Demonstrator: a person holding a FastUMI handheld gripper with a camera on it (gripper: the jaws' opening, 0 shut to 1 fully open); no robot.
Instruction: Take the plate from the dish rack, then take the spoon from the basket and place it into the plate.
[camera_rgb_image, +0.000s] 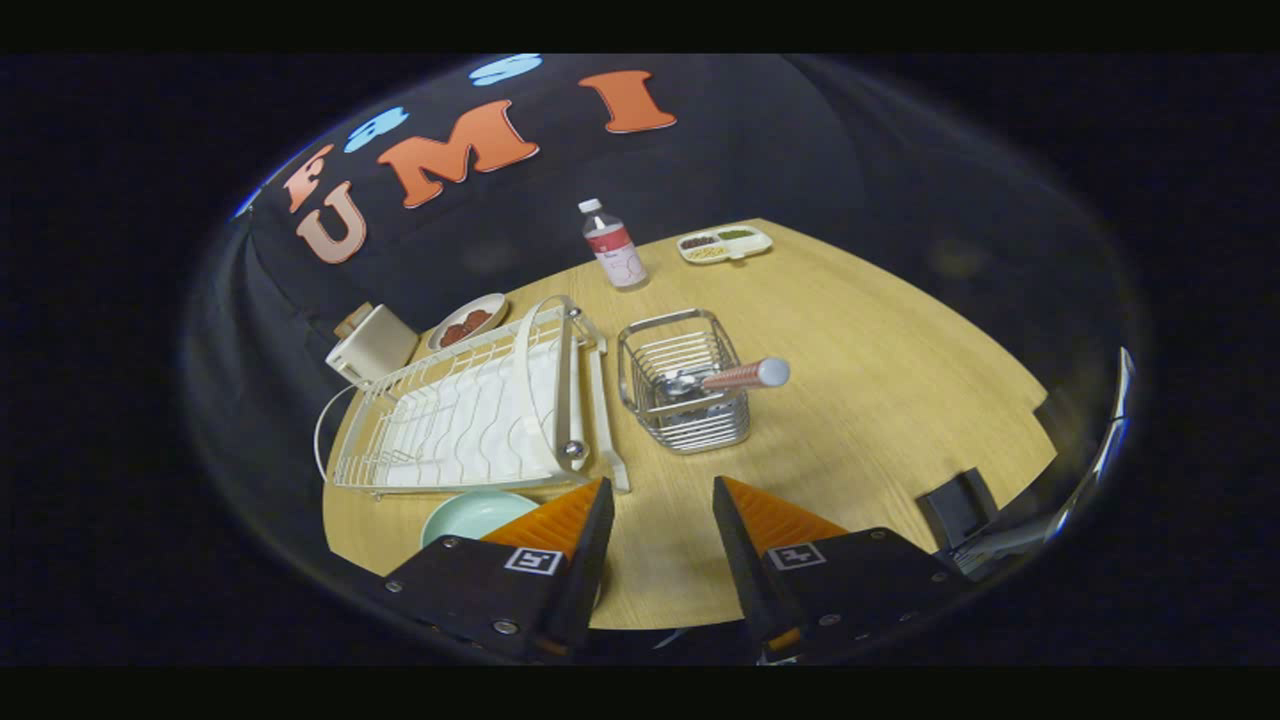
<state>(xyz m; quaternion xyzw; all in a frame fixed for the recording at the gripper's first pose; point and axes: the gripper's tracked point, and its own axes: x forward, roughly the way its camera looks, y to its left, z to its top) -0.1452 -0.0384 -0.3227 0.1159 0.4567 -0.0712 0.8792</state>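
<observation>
Plate (472, 514), pale green, lies flat on the table (880, 400), out of the dish rack (470, 410), just in front of the rack and beside the left finger of the claw (662, 490). Spoon (725, 378) sits in the wire basket (683, 392), its handle leaning out over the rim to the right. Basket stands just right of the rack, ahead of the fingers. Claw hangs above the table, fingers spread wide, nothing between them.

Beyond the basket: a bottle (612, 245) and a divided tray (724, 243). Behind the rack: a small dish (467, 322) with something red, and a cream box (372, 345).
</observation>
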